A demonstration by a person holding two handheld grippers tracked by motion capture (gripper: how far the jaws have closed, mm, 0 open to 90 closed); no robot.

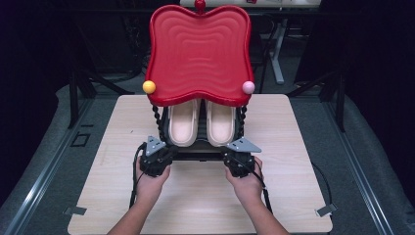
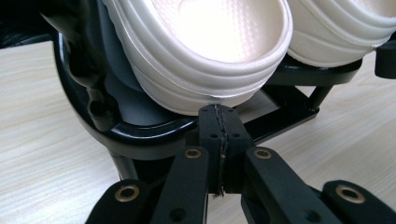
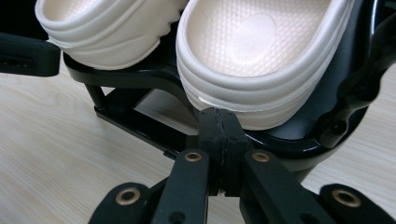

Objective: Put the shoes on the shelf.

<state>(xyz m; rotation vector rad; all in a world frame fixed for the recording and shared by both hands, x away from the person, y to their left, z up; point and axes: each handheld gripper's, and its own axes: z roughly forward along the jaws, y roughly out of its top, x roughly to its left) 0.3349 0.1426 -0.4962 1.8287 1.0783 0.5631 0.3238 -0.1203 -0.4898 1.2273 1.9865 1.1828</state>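
Observation:
A black shoe rack [image 1: 200, 152] with a red wavy top [image 1: 198, 54] stands on the wooden table [image 1: 195, 196]. Two cream slippers [image 1: 183, 122] [image 1: 220, 122] lie side by side on its lower shelf, heels toward me. My left gripper [image 1: 171, 152] is shut with nothing in it. In the left gripper view its tips [image 2: 219, 113] sit just under the left slipper's heel [image 2: 210, 56], at the rack's black rim [image 2: 140, 130]. My right gripper [image 1: 226, 152] is shut and empty too. Its tips [image 3: 219, 114] rest below the right slipper's heel [image 3: 261, 51].
A yellow ball [image 1: 149, 86] and a pink ball [image 1: 248, 87] cap the red top's front corners, and a red knob [image 1: 199, 5] sits at its back. Bare table lies on both sides of the rack. Dark floor and stand legs surround the table.

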